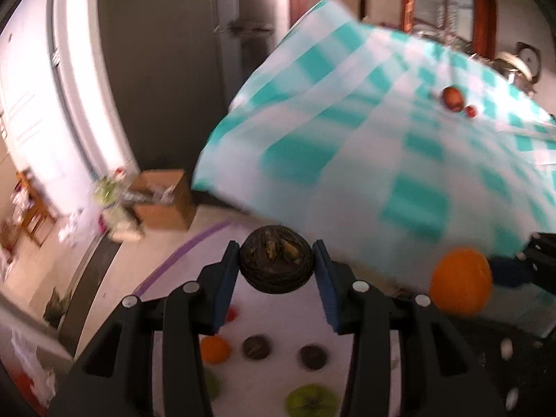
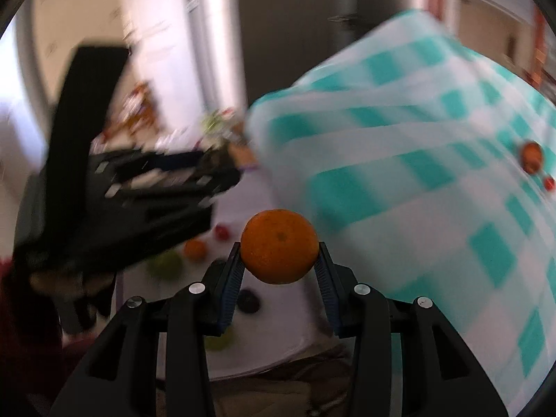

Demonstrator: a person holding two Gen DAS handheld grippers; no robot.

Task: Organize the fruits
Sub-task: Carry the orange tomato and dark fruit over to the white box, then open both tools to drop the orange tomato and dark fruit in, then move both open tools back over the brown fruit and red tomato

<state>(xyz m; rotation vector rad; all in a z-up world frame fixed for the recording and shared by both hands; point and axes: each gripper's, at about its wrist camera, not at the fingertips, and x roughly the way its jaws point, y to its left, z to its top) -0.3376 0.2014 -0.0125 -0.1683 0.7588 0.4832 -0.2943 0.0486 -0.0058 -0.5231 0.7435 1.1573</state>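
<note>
My left tongs [image 1: 277,267] clamp dark wrinkled fruit [image 1: 276,259] (hidden in right view); right tongs [image 2: 279,258] clamp smooth orange [image 2: 279,246].

Both fisheye views are daylit and bright, washed out at the left. Motion blur smears the checked cloth [image 1: 399,160] and background; edges bend and darken into black corners.
</note>
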